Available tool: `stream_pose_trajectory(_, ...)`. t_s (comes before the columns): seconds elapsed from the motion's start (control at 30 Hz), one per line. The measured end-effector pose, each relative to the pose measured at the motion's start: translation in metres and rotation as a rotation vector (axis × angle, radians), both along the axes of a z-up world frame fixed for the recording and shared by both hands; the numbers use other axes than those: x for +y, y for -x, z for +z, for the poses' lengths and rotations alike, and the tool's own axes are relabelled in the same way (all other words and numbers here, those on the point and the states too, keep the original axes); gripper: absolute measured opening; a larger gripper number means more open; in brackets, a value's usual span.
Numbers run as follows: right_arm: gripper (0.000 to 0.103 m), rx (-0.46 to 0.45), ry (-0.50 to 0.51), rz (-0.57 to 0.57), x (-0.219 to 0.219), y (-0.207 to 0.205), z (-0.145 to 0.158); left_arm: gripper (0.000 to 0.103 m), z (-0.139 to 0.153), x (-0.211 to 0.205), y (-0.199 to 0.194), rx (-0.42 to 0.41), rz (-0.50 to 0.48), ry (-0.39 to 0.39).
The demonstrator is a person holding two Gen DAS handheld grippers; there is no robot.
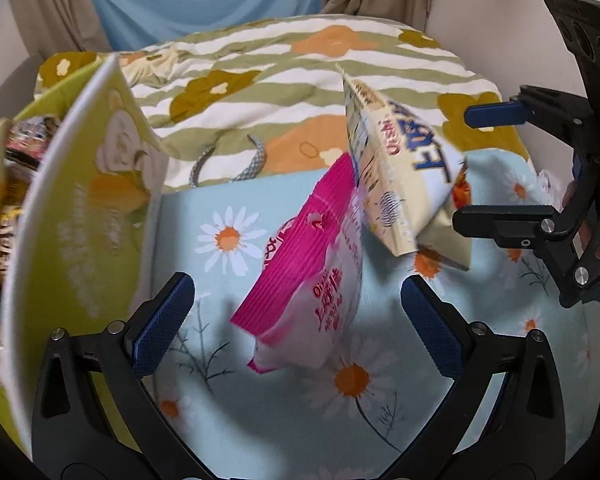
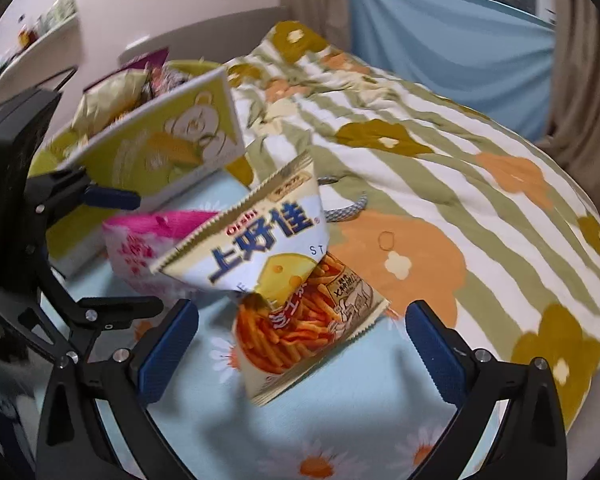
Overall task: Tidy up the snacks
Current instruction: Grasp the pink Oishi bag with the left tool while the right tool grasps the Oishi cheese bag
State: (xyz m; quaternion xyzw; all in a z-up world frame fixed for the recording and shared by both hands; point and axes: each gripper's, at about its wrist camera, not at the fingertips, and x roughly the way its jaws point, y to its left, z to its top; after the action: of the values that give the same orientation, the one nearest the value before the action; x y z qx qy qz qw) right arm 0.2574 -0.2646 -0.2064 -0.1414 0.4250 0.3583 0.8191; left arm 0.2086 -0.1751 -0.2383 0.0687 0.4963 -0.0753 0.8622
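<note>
Blue-padded fingers of the left gripper stand spread wide and hold nothing; between them, just ahead, a pink Oishi snack bag stands tilted on the daisy-print sheet. Behind it and to its right leans a cream Oishi cheese-stick bag, its lower edge close to the pink bag's top corner; whether they touch cannot be told. At the left edge rises a yellow-green bear-print box, already stuffed with snack packets. The right gripper shows at the far right of this view, jaws apart and empty.

From the right wrist, the right gripper's own pads gape around the cheese-stick bag, which is creased in the middle and touched by neither pad. Beyond lies a striped flower-pattern quilt with a checked loop of strap on it.
</note>
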Motion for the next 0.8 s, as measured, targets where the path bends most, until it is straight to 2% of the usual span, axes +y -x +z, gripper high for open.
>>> stream_pose_trajectory(0.2, 0.103, -0.026, 0.029, 0.081, 0.008, -0.009, -0.011, 0.096, -0.013, 0.000, -0.009, 0.011, 0.002, 0.007)
stream_pose_trajectory(0.23, 0.103, -0.031, 0.032, 0.091, 0.009, -0.010, -0.011, 0.092, -0.015, -0.001, -0.010, 0.015, -0.002, 0.010)
stream_pose_trajectory(0.27, 0.103, -0.035, 0.035, 0.104, 0.011, -0.011, -0.012, 0.083, -0.018, -0.002, -0.012, 0.023, -0.009, 0.011)
stream_pose_trajectory(0.3, 0.103, -0.042, 0.041, 0.117, 0.013, -0.012, -0.013, 0.079, -0.021, -0.003, -0.013, 0.033, -0.013, 0.012)
stream_pose_trajectory(0.37, 0.103, -0.049, 0.053, 0.141, 0.017, -0.014, -0.014, 0.054, -0.029, -0.004, -0.015, 0.064, -0.021, 0.026)
stream_pose_trajectory(0.5, 0.103, -0.053, 0.087, 0.189, 0.023, -0.018, -0.020, 0.044, -0.030, -0.005, -0.012, 0.057, -0.031, 0.034)
stream_pose_trajectory(0.63, 0.102, -0.051, 0.085, 0.223, 0.026, -0.020, -0.021, 0.043, -0.030, -0.002, -0.009, 0.056, -0.009, 0.017)
stream_pose_trajectory(0.8, 0.094, -0.061, 0.088, 0.254, 0.034, -0.021, -0.023, 0.043, -0.029, 0.005, -0.007, 0.056, 0.028, -0.008)
